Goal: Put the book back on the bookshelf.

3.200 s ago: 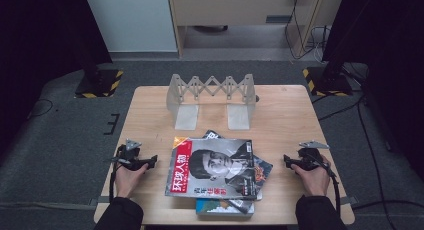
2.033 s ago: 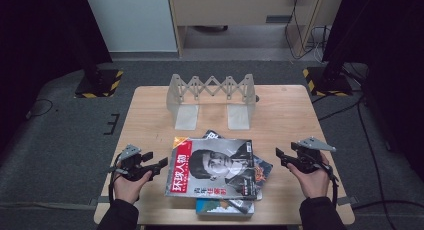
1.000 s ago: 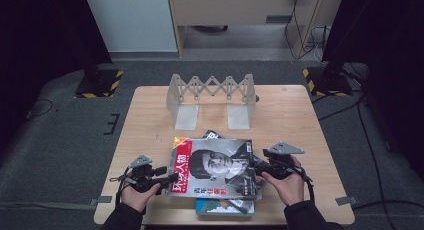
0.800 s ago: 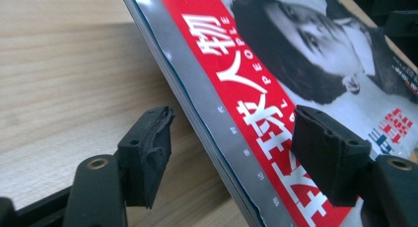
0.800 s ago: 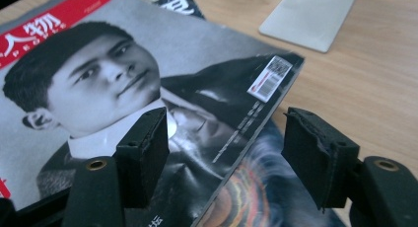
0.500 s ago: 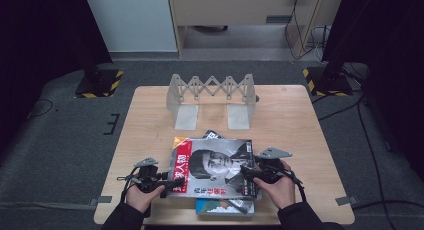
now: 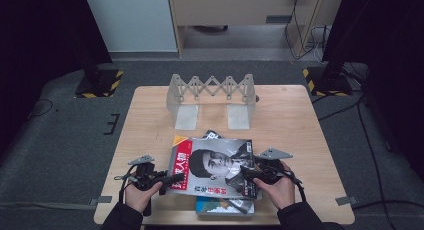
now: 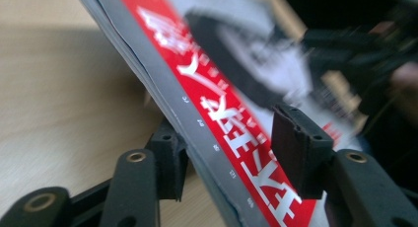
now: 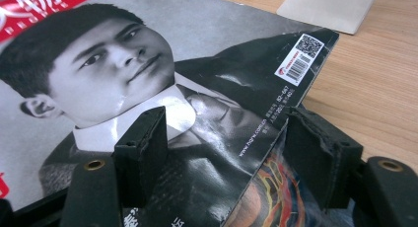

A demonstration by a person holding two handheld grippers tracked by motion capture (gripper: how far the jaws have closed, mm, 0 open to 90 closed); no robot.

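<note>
A magazine (image 7: 215,165) with a red title band and a black-and-white portrait tops a small stack at the table's front centre. My left gripper (image 7: 167,180) is at its left, red edge. In the left gripper view the gripper (image 8: 229,158) is open, with that edge of the magazine (image 8: 207,108) running between the jaws, one jaw under it and one over the cover. My right gripper (image 7: 248,173) is at the right edge. In the right gripper view it (image 9: 226,158) stands open astride the magazine's (image 9: 148,64) lower right corner, one jaw over the cover.
More magazines (image 7: 225,206) lie under the top one, and a colourful cover (image 9: 266,197) peeks out at the right. A grey folding rack (image 7: 212,95) stands at the back centre of the wooden table (image 7: 145,125). Dark floor surrounds the table.
Both hands have moved inward from the table's sides, and the grippers now sit at the top magazine's left and right edges. The magazine stack has stayed in place.
</note>
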